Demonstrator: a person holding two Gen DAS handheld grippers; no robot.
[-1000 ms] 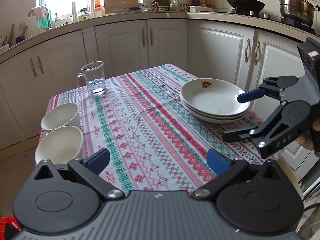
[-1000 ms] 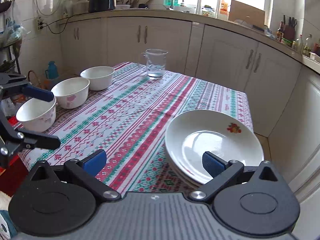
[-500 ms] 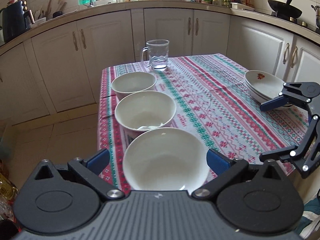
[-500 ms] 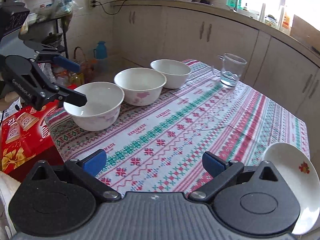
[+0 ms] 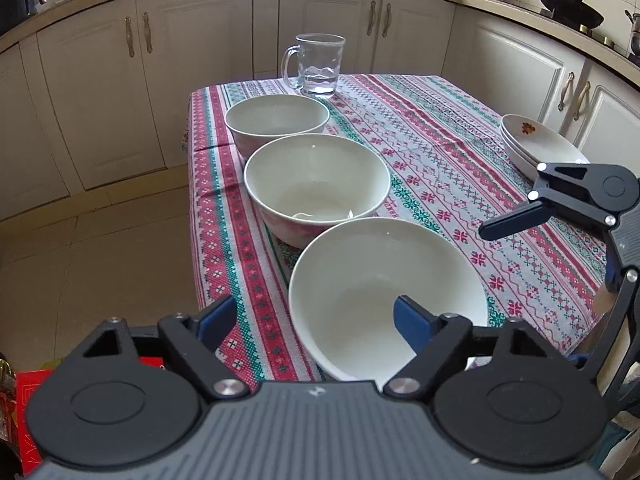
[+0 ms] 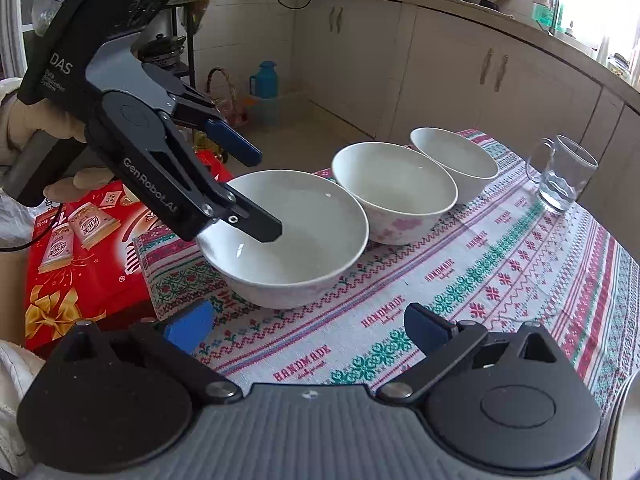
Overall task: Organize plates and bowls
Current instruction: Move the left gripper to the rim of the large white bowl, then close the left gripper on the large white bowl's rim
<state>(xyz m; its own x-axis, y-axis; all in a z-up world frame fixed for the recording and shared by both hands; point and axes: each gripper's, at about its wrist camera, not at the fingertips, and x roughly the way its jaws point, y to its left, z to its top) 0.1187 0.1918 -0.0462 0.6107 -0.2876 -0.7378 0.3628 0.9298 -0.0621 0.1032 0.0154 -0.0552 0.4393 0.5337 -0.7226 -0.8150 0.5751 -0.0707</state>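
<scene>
"HANDMADE" tablecloth [image 6: 460, 280], "GenRobot.AI" left claw [image 6: 256, 192] open

Three bowls [image 5: 316, 184] line the tablecloth's [image 5: 460, 184] left edge, a glass mug [image 5: 320, 65] beyond; the cloth's middle lies open toward stacked plates [image 5: 536, 144] far right.

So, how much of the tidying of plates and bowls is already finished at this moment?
Done: the plates sit in one stack on the tablecloth. In hand: the open left tool straddles the rim of the nearest bowl, one finger inside, not closed. Left: all three bowls stand separately in a row; the middle bowl and far bowl are unstacked. The right tool is open and holds nothing.
</scene>
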